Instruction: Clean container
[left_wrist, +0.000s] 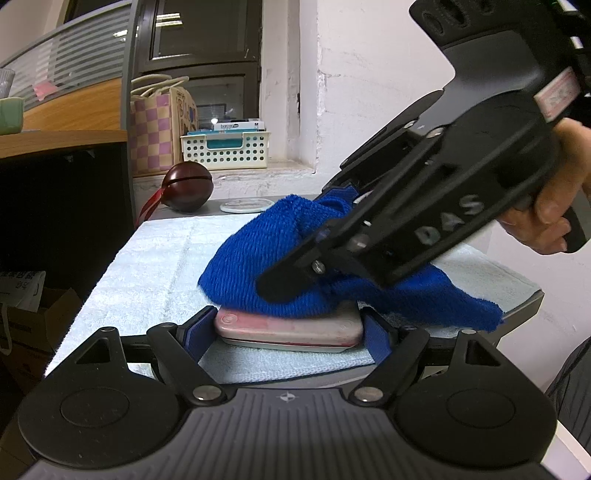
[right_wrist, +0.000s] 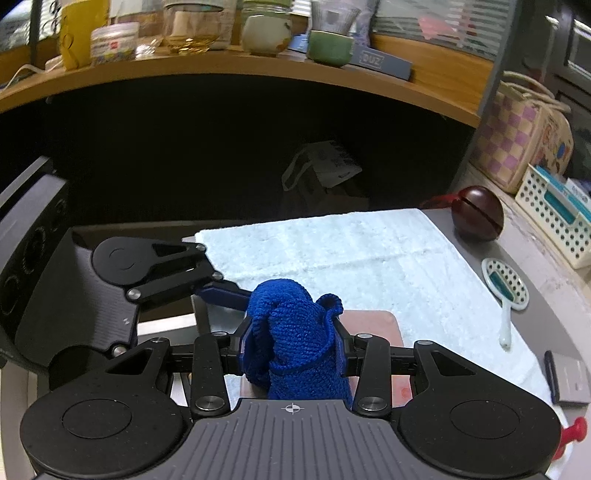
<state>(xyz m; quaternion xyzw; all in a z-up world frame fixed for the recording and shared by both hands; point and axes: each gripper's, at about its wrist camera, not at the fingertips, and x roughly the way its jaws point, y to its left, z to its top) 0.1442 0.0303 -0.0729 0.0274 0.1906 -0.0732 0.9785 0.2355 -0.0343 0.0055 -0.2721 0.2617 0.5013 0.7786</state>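
The flat pink rectangular container lies on a white towel spread over the grey surface, clamped at its two short ends between the fingers of the left hand-held gripper. The right hand-held gripper is closed on a bunched blue knitted cloth, which rests on top of the container. Far right, a white perforated plastic basket holds a teal box and books.

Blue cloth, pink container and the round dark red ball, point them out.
blue cloth (left_wrist: 258, 258), left wrist view, bunched top.
pink container (left_wrist: 288, 328), left wrist view, front edge.
dark red ball (right_wrist: 478, 214), right wrist view, middle.
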